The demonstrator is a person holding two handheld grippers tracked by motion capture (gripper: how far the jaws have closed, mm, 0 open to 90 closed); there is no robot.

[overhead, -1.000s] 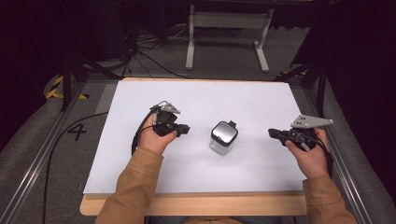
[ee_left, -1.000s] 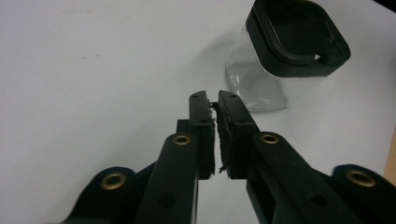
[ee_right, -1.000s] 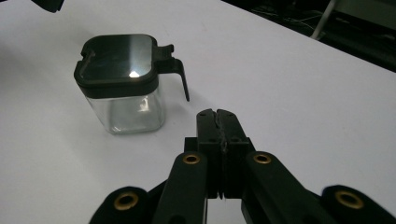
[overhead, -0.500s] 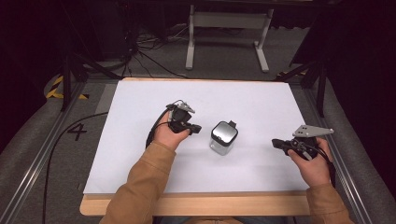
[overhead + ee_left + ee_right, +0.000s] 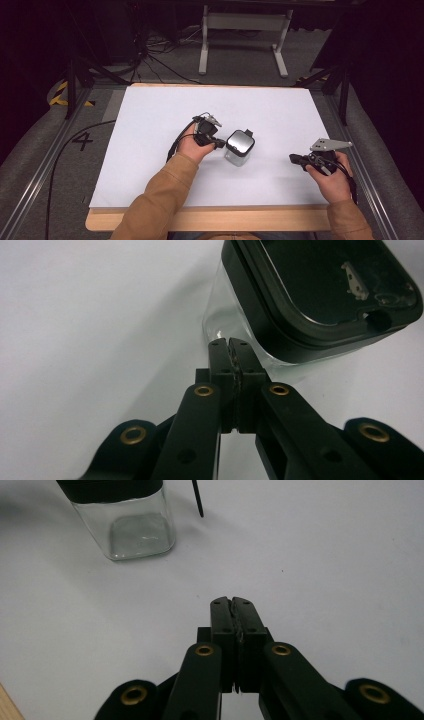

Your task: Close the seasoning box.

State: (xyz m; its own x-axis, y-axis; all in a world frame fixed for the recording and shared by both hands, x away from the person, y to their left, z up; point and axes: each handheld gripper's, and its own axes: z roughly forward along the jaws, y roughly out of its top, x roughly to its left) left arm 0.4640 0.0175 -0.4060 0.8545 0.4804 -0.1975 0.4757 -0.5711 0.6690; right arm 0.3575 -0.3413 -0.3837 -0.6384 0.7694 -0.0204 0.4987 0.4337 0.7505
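A small clear jar (image 5: 239,148) with a black lid (image 5: 240,141) stands upright near the middle of the white table top (image 5: 150,125), between the person's two hands. The left gripper (image 5: 216,143) sits just to the left of the jar in the high view, its tips pointing at the jar's side. In the left gripper view the two black jaws are pressed together with nothing between them, and their tips (image 5: 229,343) come right up to the lower glass wall of the jar (image 5: 220,305); whether they touch the glass or stop just short cannot be told. The lid (image 5: 320,290) is dark, square with rounded corners, and has a small notch at one edge. The right gripper (image 5: 296,160) rests low over the table top well to the right of the jar, held by the right hand (image 5: 331,177), with its grey three-cornered plate (image 5: 330,144) on top. In the right gripper view its jaws are also pressed together and empty (image 5: 232,601), pointing across bare white surface toward the jar (image 5: 131,527), which stands some way off at the upper left. A thin dark tip (image 5: 198,500) shows just beside the jar there. The wooden table edge (image 5: 210,219) runs along the near side under the white top.
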